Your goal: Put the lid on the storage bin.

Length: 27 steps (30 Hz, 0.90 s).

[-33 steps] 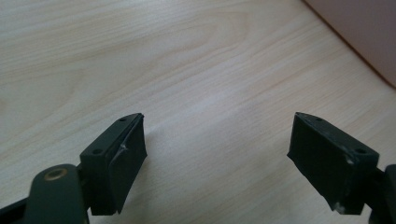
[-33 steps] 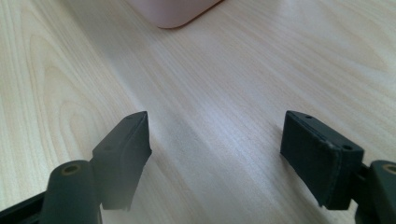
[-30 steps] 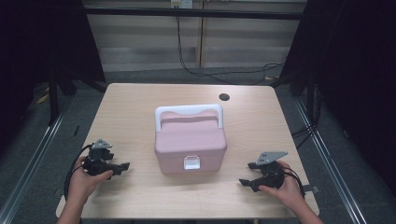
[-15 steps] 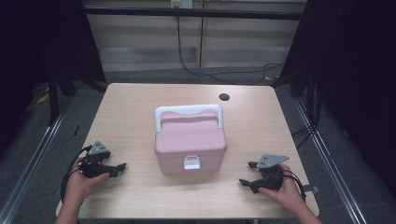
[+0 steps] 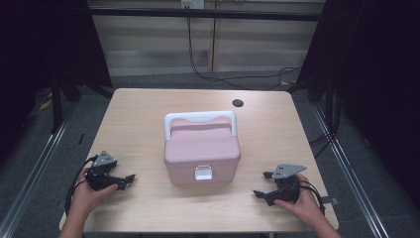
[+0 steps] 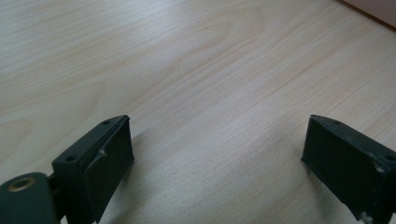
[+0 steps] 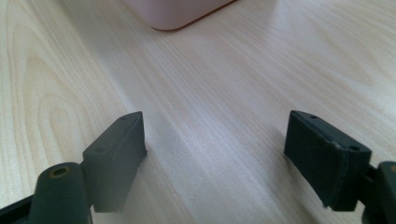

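**Pink box sits mid-table between two spread grippers**

The pink box stands at the centre of the high view, well apart from both tools. The left gripper, lower left, has its matte black, blocky jaws spread wide over bare wood. The right gripper, lower right, is likewise spread and holds nothing. The box is smooth rounded plastic with a white arched handle and white front latch. The table is pale wood-grain laminate with a dark round hole. No writing is readable.
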{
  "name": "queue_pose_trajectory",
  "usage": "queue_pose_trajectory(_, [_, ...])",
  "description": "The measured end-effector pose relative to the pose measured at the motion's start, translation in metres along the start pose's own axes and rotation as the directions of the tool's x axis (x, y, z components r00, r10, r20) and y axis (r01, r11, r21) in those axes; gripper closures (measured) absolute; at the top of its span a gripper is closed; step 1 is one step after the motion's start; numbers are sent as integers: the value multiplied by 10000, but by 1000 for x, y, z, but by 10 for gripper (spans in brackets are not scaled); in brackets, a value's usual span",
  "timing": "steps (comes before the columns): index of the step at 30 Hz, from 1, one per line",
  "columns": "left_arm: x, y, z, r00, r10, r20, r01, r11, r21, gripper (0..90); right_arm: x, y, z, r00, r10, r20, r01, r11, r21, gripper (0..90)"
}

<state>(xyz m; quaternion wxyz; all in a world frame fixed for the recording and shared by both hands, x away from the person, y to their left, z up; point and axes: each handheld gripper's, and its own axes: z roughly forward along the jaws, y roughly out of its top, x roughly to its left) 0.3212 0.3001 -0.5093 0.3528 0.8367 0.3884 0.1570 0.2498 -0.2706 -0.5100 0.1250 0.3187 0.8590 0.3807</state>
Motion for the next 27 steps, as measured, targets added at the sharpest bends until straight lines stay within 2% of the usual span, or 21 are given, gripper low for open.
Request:
queue_pose_trajectory(3, [0,0,0,10000,37,-12,-37,10000,39,67,0,0,0,10000,-61,-41,61,10000,23,177])
queue_pose_trajectory(5, [-1,1,2,9997,-186,-169,189,9997,168,24,1,0,1,9999,-68,-87,69,10000,69,161])
queue_pose_trajectory(7, [-1,2,3,9997,-162,-175,166,9996,223,0,0,0,1,9998,-127,-135,128,9999,65,158])
queue_pose_trajectory(27, [-1,2,3,9997,-160,-175,164,9996,227,0,0,1,1,9999,-99,-66,100,9999,123,133])
